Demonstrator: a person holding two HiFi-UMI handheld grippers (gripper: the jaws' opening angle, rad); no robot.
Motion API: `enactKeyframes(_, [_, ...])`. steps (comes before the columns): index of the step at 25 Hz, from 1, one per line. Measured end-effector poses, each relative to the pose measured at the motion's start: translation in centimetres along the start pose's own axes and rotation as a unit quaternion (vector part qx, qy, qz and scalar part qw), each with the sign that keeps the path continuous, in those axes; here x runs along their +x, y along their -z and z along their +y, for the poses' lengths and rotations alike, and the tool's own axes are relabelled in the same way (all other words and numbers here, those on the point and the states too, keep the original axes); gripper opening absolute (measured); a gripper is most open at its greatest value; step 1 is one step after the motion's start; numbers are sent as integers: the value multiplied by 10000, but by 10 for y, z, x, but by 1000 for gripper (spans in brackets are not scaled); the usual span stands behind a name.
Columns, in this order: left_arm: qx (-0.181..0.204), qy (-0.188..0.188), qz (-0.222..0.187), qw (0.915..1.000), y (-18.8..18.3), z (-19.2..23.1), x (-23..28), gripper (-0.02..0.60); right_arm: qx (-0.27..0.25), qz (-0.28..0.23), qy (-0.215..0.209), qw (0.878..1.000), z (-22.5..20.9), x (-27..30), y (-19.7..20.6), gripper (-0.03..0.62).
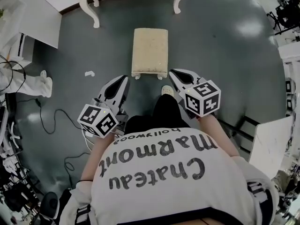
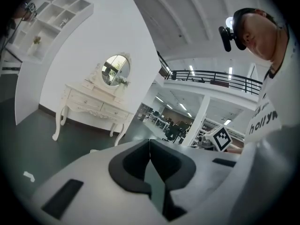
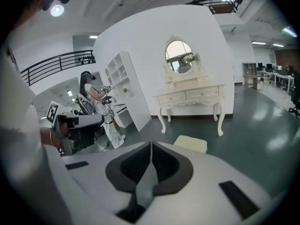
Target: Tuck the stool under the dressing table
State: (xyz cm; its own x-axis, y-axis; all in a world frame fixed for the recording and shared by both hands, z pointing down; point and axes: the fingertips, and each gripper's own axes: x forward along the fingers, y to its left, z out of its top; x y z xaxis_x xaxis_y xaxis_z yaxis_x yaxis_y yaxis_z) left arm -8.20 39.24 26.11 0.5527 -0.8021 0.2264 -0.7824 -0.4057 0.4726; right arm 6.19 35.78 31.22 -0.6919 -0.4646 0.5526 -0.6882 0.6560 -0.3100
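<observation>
Approach stage here: the cream stool [image 1: 150, 50] stands out on the green floor, in line with the dressing table [image 1: 90, 11] but well short of the table legs, so it isn't tucked yet. Left gripper [image 1: 123, 82] and right gripper [image 1: 177, 75] sit low at the stool's near end, one off each corner, both with jaws pressed together and nothing between them. My read: next they must meet that near edge and push it straight ahead, square between the table legs

Open office hall; mezzanine railing [image 2: 211, 76], desks [image 2: 161, 123]
</observation>
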Motion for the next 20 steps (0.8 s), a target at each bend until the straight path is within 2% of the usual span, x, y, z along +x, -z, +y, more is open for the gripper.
enactKeyframes(5, [-87,-319,143,9994,3,22,55,23,135,385,-250,9989,-45,41,-4,29])
enactKeyframes(8, [-133,-1033,132,9945,10,51,87,23,252,599,-456,9968,-83,63,-6,29])
enactKeyframes(11, [-588,-1649,288,9841,41,92,127,23,519,913,-790,9913,-126,104,6,29])
enactKeyframes(13, [-825,-1840,613,9775,70,110,151,23,901,1155,-1057,9835,-146,131,20,29])
enactKeyframes(16, [-918,-1883,1287,9693,116,122,170,23,1550,1511,-1349,9669,-159,160,52,29])
enactKeyframes(20, [-724,-1800,1887,9627,164,147,189,23,1829,1824,-1277,9576,-184,198,95,29])
